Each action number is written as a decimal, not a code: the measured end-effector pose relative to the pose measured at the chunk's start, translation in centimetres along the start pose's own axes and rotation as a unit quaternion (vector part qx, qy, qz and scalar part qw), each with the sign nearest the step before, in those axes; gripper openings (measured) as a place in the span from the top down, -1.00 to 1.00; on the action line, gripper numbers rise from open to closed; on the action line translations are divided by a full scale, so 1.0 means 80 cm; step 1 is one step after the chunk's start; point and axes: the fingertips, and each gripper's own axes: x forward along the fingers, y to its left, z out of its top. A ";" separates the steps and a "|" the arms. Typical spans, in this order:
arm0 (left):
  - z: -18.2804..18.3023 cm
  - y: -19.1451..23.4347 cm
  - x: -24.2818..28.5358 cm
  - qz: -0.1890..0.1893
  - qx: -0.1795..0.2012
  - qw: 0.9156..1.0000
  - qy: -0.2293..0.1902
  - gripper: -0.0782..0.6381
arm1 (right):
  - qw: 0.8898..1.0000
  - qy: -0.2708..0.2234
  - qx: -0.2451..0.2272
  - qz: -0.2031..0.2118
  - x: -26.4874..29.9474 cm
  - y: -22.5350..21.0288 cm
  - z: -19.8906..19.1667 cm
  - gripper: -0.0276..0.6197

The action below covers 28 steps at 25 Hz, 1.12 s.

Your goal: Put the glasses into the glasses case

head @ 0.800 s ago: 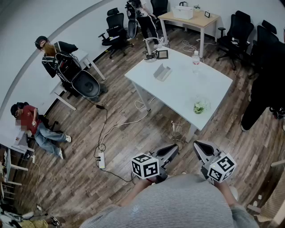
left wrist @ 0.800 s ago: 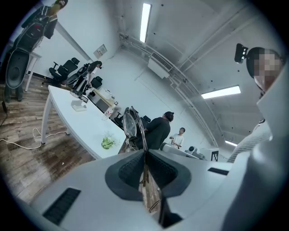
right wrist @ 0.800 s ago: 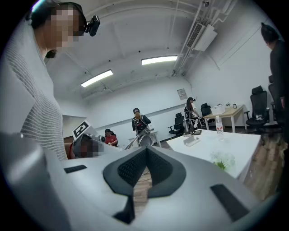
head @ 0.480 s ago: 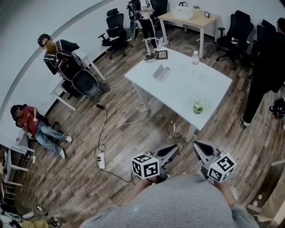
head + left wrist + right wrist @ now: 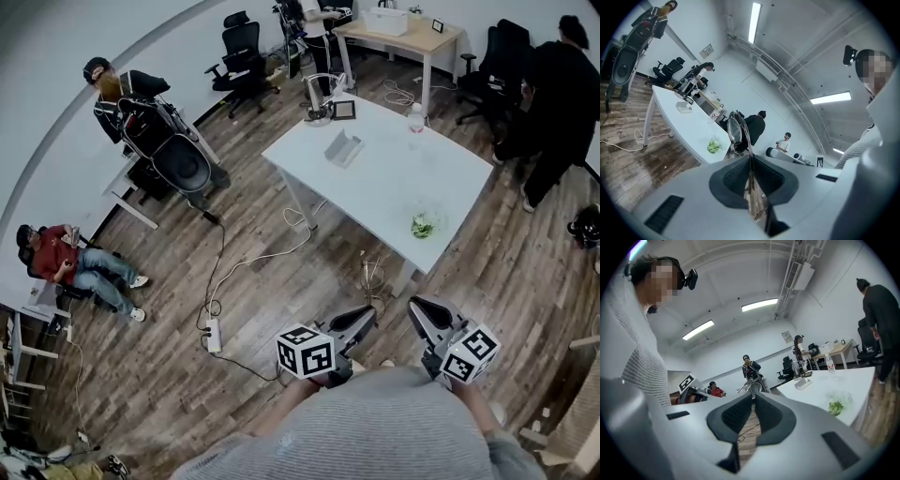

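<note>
Glasses [image 5: 736, 133] sit clamped edge-on in my left tongs [image 5: 749, 158], thin frame pinched between the pads and one lens standing up beyond the tips. My right tongs [image 5: 753, 397] are drawn together with nothing between them, held just beside the left pair and close in to the body.

Well ahead of both tongs stands the white bench [image 5: 375, 192]. On its far part lies a grey open thing [image 5: 342, 149] that I take to be the glasses case, though it is too small for me to be sure. A green object [image 5: 421, 226] rests on the bench's nearer end.

I judge the risks from here to be these:

- The hold is on a slim wire part, so a jolt on the walk over could let the frame pivot or slip out between the pads.
- Squeezing harder to prevent that could bend the frame or stress the lens.
- On arrival, the upright lens may meet the case wall edge-first and catch instead of lying flat.
- The case looks light, so if my right tongs don't steady it, it may skid across the bench when the glasses press in.
</note>
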 end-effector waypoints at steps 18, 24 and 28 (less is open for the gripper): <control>0.141 0.148 -0.077 -0.051 0.018 0.998 0.016 0.68 | 0.996 -0.034 -0.039 -0.076 0.238 0.011 0.047 0.86; 0.171 0.202 -0.110 -0.067 0.013 0.997 0.034 0.68 | 0.990 -0.061 -0.033 -0.126 0.303 0.012 0.048 0.87; 0.178 0.226 -0.114 -0.075 0.005 0.996 0.048 0.68 | 0.988 -0.054 -0.016 -0.146 0.323 0.000 0.036 0.86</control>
